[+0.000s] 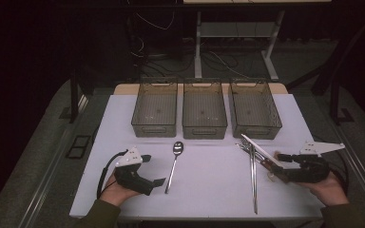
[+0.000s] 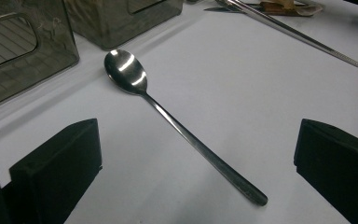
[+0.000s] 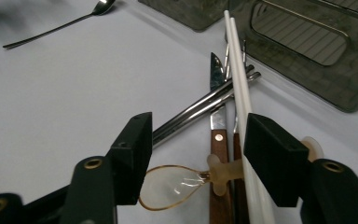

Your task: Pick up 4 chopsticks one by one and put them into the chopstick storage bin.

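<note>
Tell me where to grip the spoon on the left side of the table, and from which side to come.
Grip the spoon at mid-handle, coming straight down with the jaws astride it. It lies flat and alone on the white table, its thin handle straight and bare, bowl toward the bins. The bowl is broad and rounded, likely to slip. The left tool already stands open over the handle.

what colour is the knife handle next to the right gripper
Reddish-brown wood with a silver rivet; the knife handle shows best in the right gripper view.
</note>
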{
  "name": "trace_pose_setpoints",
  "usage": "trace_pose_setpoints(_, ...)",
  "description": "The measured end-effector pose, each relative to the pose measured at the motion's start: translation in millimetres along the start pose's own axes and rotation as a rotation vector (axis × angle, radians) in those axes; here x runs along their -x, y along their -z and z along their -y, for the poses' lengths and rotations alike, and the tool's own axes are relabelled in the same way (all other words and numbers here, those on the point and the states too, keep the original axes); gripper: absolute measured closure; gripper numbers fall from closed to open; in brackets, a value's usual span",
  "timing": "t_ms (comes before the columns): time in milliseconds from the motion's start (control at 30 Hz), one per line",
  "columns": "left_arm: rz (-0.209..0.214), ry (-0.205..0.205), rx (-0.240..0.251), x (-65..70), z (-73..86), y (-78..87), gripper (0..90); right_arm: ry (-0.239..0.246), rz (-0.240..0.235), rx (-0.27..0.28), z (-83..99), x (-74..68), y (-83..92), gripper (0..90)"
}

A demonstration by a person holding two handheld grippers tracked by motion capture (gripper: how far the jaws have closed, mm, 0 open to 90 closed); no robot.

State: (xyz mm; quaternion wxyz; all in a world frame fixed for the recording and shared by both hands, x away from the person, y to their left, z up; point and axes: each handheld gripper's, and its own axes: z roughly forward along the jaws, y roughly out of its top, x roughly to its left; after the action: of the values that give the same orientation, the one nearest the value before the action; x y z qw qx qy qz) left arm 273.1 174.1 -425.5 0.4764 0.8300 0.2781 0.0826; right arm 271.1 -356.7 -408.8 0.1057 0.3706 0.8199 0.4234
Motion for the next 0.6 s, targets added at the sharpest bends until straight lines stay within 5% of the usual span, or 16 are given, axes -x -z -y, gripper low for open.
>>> trace_pose_setpoints(233, 0.002, 0.001, -0.003, 0.2, 0.4, -0.5, 0.0, -0.044, 0.002, 0.002, 1.7, 10.2, 7.7, 54.2)
trace_pose_setpoints(600, 0.002, 0.004, -0.003, 0.0, 0.7, -0.5, 0.0, -0.045, 0.047, -0.045, 9.4, 27.0, 12.1, 66.7)
